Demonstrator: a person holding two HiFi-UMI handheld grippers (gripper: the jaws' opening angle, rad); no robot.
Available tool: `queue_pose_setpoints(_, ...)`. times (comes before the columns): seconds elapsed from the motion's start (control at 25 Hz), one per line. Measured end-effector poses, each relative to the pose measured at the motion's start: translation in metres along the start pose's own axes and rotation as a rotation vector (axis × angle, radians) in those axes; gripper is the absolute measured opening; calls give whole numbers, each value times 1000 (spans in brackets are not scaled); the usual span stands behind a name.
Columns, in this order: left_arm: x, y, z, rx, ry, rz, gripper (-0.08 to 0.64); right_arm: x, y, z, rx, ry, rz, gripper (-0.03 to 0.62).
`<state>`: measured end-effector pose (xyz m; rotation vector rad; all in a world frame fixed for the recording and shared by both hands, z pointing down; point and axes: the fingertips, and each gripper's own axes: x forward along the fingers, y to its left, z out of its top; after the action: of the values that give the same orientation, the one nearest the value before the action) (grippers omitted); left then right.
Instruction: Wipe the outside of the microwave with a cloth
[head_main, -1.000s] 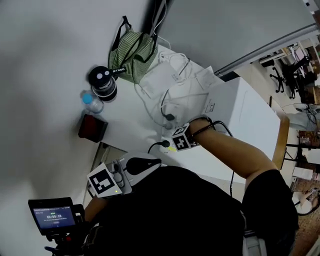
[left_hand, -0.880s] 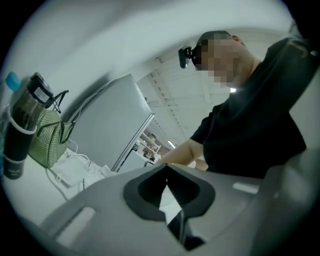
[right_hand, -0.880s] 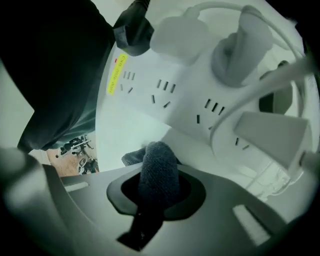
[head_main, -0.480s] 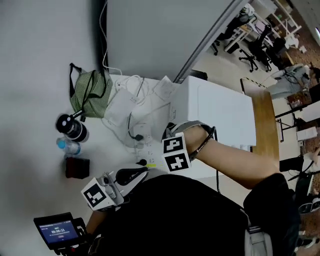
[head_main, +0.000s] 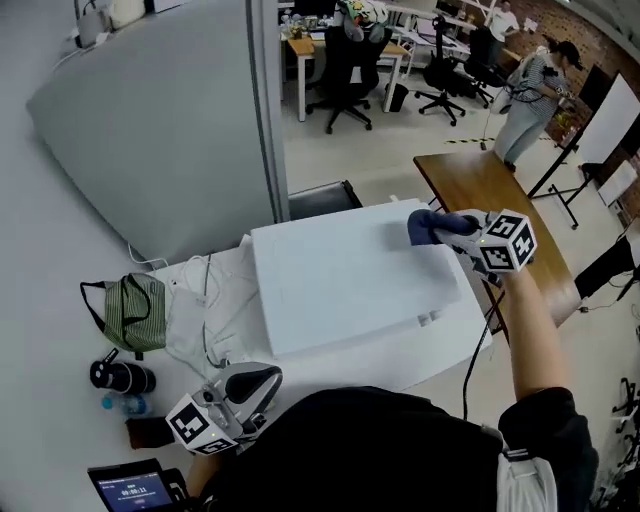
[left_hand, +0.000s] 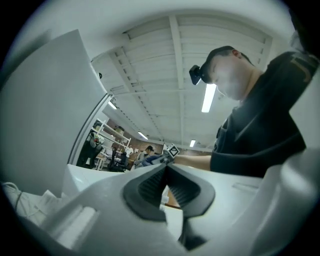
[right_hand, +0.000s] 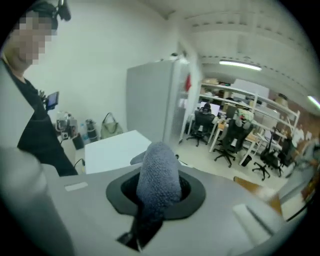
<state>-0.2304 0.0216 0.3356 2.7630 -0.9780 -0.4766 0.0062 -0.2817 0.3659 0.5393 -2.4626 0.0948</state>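
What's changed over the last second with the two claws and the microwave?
The right claw, shut on a blue-grey knitted cloth, moved from near the white cables out to the far right corner on top of the white microwave. The left claw stayed low by the person's torso, shut and empty.

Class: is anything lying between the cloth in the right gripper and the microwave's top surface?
Nothing visible does. The right gripper holds the blue cloth right at the microwave's bare white top, near its far right corner.
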Motion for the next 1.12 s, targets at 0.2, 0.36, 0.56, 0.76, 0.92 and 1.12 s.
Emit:
queue_pose_setpoints(0.2,91,5,-14,-43,8,70,3,4,-118,-67,235,-278,56,52)
queue_pose_setpoints(0.36,159,-6,-42,-84,65,96,3,51,-146,-85,298,-437,244,54)
queue_pose_setpoints(0.56,203,-25,-41,-93,173,144,3,100,-115,-71,415,-642,472,52)
queue_pose_setpoints(0.76,214,-20,-60,-110,217,206,3,116,-117,-100,477,-683,591,52)
queue_pose_setpoints(0.92,217,-20,-70,-132,257,231,3,176,-110,-171,430,-444,540,51)
queue_pose_setpoints(1.12,221,-20,-78,-147,283,246,3,244,-102,-253,188,-50,379,48)
